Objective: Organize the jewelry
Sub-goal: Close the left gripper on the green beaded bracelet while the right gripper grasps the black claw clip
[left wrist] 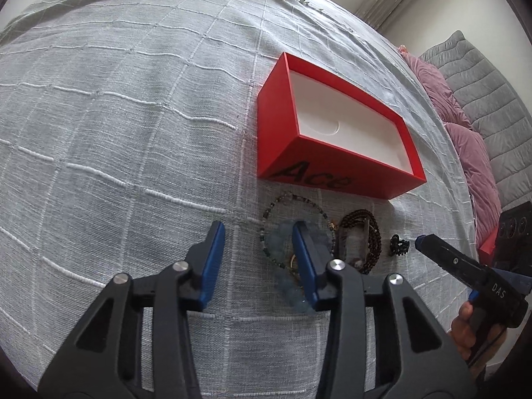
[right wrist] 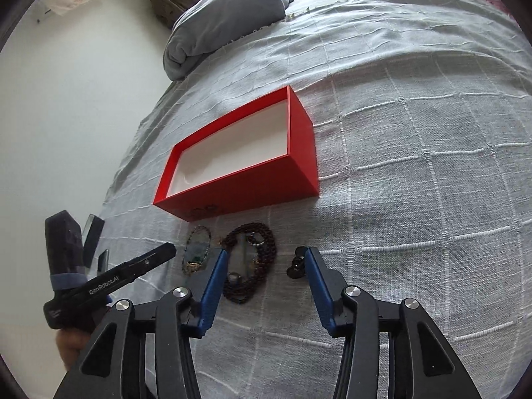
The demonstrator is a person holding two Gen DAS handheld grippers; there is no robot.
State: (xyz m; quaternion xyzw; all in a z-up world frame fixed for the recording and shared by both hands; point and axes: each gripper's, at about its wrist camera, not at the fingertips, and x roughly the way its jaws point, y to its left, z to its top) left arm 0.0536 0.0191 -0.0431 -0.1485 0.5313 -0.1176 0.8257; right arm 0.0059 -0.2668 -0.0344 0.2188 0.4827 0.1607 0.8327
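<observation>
An open red box (left wrist: 282,126) with a white inside lies on the grey bedspread; it also shows in the right wrist view (right wrist: 299,153). In front of it lie a multicoloured bead necklace (left wrist: 276,206), a pale blue bead bracelet (left wrist: 282,236), a dark brown bead necklace (left wrist: 372,232) and a small black ring-like piece (left wrist: 397,245). My left gripper (left wrist: 259,236) is open, its right finger over the pale bracelet. My right gripper (right wrist: 267,259) is open above the brown necklace (right wrist: 262,232), with the black piece (right wrist: 296,264) by its right finger.
The grey checked bedspread (left wrist: 116,133) covers the bed. Pink pillows (left wrist: 465,139) and a grey quilted headboard lie at the right. A rolled blue-grey blanket (right wrist: 226,20) lies at the far end by a white wall.
</observation>
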